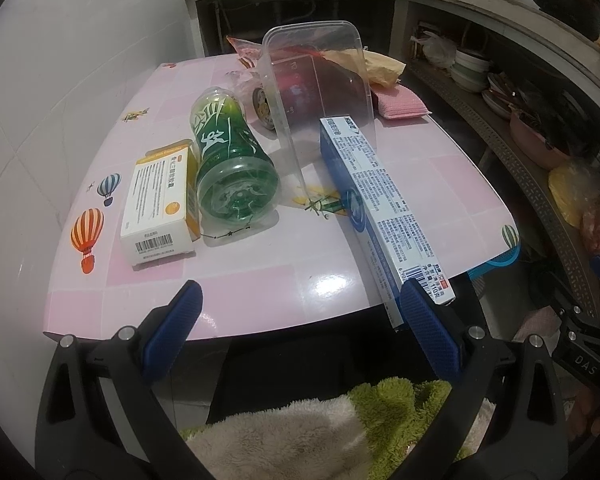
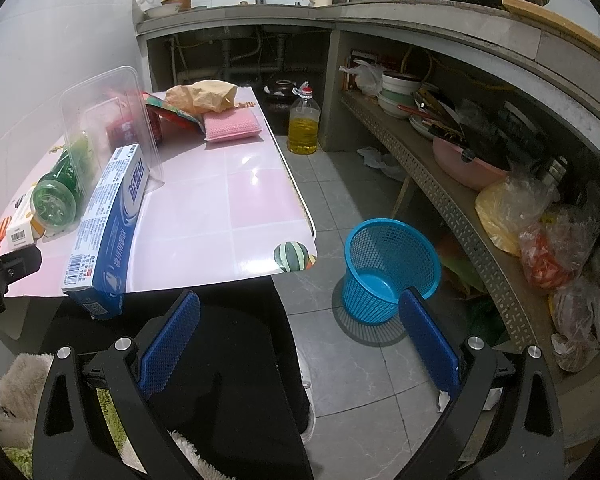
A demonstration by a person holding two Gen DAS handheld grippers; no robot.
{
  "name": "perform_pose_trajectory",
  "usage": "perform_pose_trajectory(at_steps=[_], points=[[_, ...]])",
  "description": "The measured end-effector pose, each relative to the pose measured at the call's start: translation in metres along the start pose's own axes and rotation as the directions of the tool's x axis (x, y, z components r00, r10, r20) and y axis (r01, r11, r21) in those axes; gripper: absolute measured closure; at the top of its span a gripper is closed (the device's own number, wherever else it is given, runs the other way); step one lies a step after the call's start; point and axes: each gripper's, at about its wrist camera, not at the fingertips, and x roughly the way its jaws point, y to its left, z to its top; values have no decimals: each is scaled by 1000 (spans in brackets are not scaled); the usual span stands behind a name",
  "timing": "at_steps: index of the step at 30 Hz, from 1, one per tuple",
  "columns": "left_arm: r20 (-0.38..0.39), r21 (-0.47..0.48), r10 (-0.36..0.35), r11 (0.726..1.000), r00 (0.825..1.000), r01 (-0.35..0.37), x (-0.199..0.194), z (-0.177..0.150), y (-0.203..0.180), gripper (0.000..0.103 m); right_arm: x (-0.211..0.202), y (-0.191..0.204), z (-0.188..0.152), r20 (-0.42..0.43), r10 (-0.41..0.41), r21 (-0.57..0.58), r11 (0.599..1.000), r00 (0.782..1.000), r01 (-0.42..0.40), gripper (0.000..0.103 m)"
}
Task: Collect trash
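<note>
Trash spread on pink tabletop | toothpaste box overhangs near edge, so easiest first pick | green bottle lying beside white carton | left claw released, empty, just short of box | right claw released, empty, aimed toward blue basket on floor, empty, ready to receive.
</note>
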Motion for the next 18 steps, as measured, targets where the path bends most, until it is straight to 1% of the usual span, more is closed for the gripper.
perform_pose_trajectory(at_steps=[18], points=[[-11, -6, 0, 1000, 1000, 0, 6, -5, 1, 7, 5, 2, -4, -7, 7, 10, 1000, 1000, -7, 6]])
